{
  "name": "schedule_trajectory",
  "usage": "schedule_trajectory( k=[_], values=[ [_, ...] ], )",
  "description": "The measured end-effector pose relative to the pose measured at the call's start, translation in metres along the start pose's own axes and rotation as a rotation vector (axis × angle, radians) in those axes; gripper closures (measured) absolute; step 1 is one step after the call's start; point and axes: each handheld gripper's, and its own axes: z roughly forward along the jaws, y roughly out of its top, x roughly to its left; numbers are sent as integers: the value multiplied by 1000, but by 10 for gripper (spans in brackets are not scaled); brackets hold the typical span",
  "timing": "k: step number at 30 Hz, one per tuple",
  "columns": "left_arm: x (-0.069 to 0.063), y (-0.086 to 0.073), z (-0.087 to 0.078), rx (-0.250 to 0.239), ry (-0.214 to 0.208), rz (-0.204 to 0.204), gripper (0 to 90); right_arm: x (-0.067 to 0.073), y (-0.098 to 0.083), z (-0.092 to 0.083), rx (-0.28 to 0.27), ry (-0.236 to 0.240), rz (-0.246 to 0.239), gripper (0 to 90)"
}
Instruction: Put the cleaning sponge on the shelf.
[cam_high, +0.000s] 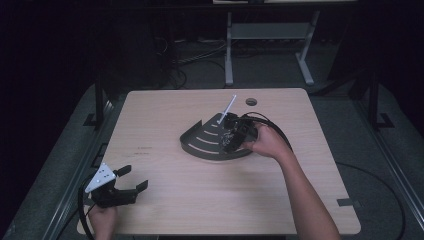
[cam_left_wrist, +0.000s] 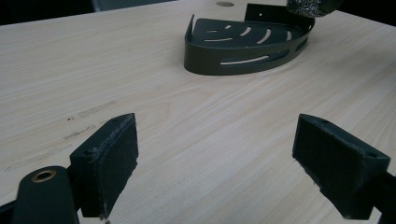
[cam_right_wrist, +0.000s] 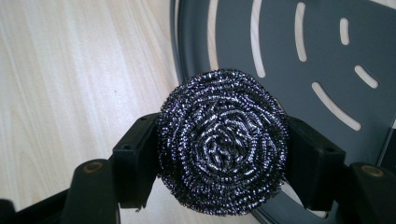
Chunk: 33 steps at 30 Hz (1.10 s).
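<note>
A dark quarter-round corner shelf (cam_high: 202, 140) with curved slots lies flat on the wooden table (cam_high: 165, 115). My right gripper (cam_high: 231, 136) hovers over the shelf's right part, shut on a round steel wool scourer (cam_right_wrist: 223, 140) that bulges between its two jaws. Below the scourer lie the shelf's slotted floor (cam_right_wrist: 299, 84) and its curved rim. My left gripper (cam_high: 129, 179) rests near the table's front left corner, open, with bare wood between its pads (cam_left_wrist: 109, 158). From there the shelf (cam_left_wrist: 243, 44) lies ahead, and the scourer (cam_left_wrist: 306, 7) shows at the top edge.
A white stick (cam_high: 227, 108) rises at a slant from the shelf's back. A round cable hole (cam_high: 251, 102) sits near the table's far edge. Cables trail from both grippers. A white desk frame (cam_high: 270, 40) stands beyond the table.
</note>
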Motion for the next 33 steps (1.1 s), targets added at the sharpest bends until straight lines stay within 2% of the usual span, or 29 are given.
schedule_trajectory(
  k=[7,11,18,30,33],
  values=[
    [0,0,0,0,0,0,137,-7,8,5,20,-4,3,326],
    [0,0,0,-2,1,-3,137,-10,11,6,3,2,5,326],
    [0,0,0,-1,-2,0,137,-23,10,18,20,2,35,326],
    [1,0,0,-2,-2,-3,137,-34,19,25,41,-1,49,326],
    [1,0,0,-3,-1,-5,137,-35,21,26,25,3,57,326]
  ],
)
